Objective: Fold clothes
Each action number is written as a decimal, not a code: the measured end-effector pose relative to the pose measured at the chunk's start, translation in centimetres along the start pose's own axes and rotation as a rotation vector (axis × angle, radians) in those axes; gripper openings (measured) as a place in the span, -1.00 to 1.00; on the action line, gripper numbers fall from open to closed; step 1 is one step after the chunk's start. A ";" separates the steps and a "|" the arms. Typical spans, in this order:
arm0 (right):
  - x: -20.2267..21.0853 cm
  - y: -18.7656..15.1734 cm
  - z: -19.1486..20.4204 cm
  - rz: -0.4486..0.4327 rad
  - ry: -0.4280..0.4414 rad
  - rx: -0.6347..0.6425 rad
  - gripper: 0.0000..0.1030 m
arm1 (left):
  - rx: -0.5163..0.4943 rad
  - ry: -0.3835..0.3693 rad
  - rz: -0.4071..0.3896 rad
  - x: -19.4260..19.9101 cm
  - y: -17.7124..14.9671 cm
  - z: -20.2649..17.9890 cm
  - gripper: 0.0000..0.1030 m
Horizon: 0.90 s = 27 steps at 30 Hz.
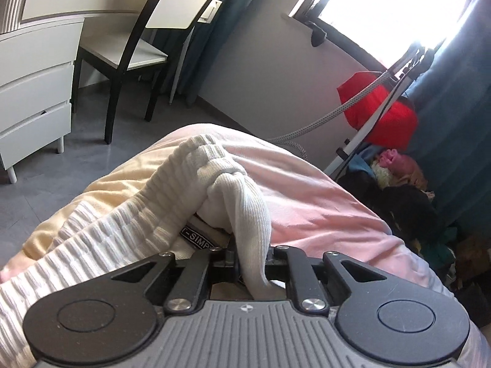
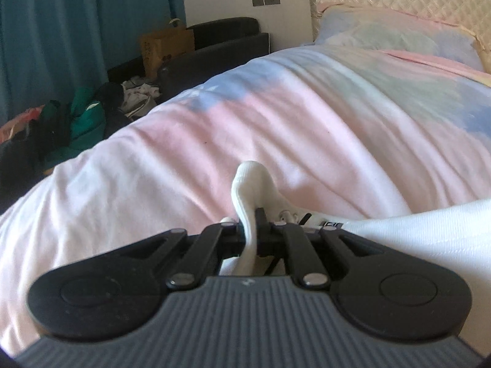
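Observation:
A white ribbed knit garment [image 1: 129, 214] lies over the pastel bed cover [image 1: 307, 202], with a dark woven label showing by its neck. My left gripper [image 1: 251, 260] is shut on a bunched ribbed edge of the garment [image 1: 248, 211], which rises in a hump between the jaws. My right gripper [image 2: 254, 236] is shut on another ribbed edge of the same white garment [image 2: 248, 181]; smoother white cloth [image 2: 429, 233] trails off to the right over the bed cover [image 2: 276, 128].
A white chair [image 1: 144, 52] and drawer unit [image 1: 33, 92] stand on the grey floor. A red object [image 1: 380, 107], a hose and a clothes pile [image 1: 396, 181] sit by the window wall. Clothes [image 2: 76, 119], a cardboard box [image 2: 165, 49], pillow [image 2: 399, 40] and headboard surround the bed.

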State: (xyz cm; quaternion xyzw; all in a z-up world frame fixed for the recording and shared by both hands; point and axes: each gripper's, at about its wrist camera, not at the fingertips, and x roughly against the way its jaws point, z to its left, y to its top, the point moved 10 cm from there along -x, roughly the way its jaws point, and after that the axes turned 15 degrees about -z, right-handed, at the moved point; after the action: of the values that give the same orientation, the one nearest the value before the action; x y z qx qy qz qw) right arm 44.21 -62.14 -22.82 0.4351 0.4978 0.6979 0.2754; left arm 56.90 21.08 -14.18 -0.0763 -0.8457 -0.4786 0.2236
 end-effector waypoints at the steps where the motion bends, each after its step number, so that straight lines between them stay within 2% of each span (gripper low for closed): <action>1: 0.1 -0.1 0.0 -0.007 0.001 0.000 -0.86 | -0.004 -0.007 -0.007 -0.1 -0.1 0.0 -0.73; 5: 0.4 0.1 -0.3 -0.020 0.023 -0.033 -0.83 | -0.044 -0.038 -0.044 2.1 -0.7 -0.2 -0.69; 6: 0.5 0.2 -0.4 -0.017 0.033 -0.045 -0.83 | -0.049 -0.051 -0.048 2.5 -0.8 -0.3 -0.62; 8: 0.9 0.6 -0.8 -0.004 0.064 -0.057 -0.79 | -0.048 -0.081 -0.055 3.7 -0.7 -0.4 -0.34; 9: 1.3 0.8 -0.9 0.002 0.089 -0.056 -0.62 | -0.056 -0.097 -0.069 4.4 -0.6 -0.6 -0.13; 10: 2.0 1.1 -1.0 0.008 0.132 -0.059 -0.46 | -0.067 -0.101 -0.082 5.2 -0.5 -0.6 -0.08; 11: 2.7 1.5 -1.1 0.012 0.172 -0.069 0.05 | -0.077 -0.105 -0.094 6.1 -0.4 -0.6 -0.06; 12: 3.6 1.9 -1.5 0.015 0.211 -0.093 0.46 | -0.074 -0.095 -0.098 7.1 -0.5 -0.6 0.00; 13: 4.9 2.3 -2.1 0.017 0.242 -0.129 0.55 | -0.072 -0.085 -0.102 8.1 -0.6 -0.6 0.11; 14: 6.1 2.8 -2.7 0.019 0.270 -0.167 0.56 | -0.062 -0.086 -0.117 9.4 -0.6 -0.5 0.20; 15: 7.5 3.2 -3.5 0.021 0.288 -0.201 0.56 | -0.052 -0.087 -0.133 10.8 -0.5 -0.5 0.41; 16: 9.1 3.4 -4.3 0.028 0.312 -0.241 0.56 | -0.024 -0.085 -0.146 12.2 -0.5 -0.2 0.53; 19: 13.7 3.8 -7.0 0.058 0.377 -0.380 0.56 | 0.106 -0.080 -0.143 16.4 -1.2 1.3 0.56; 23: 18.9 2.6 -10.7 0.139 0.419 -0.592 0.60 | 0.251 -0.070 -0.080 20.9 -3.3 3.4 0.57; 25: 21.0 1.5 -12.2 0.193 0.439 -0.687 0.60 | 0.273 -0.072 -0.059 22.4 -4.1 4.3 0.57; 27: 21.8 0.0 -12.9 0.229 0.451 -0.725 0.60 | 0.295 -0.074 -0.038 23.8 -4.9 5.2 0.57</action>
State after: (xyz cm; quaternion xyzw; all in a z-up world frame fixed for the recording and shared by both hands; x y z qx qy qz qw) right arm 22.61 -50.21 -17.18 0.1994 0.2169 0.9310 0.2156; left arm 32.45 20.81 -9.53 -0.0442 -0.9157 -0.3502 0.1920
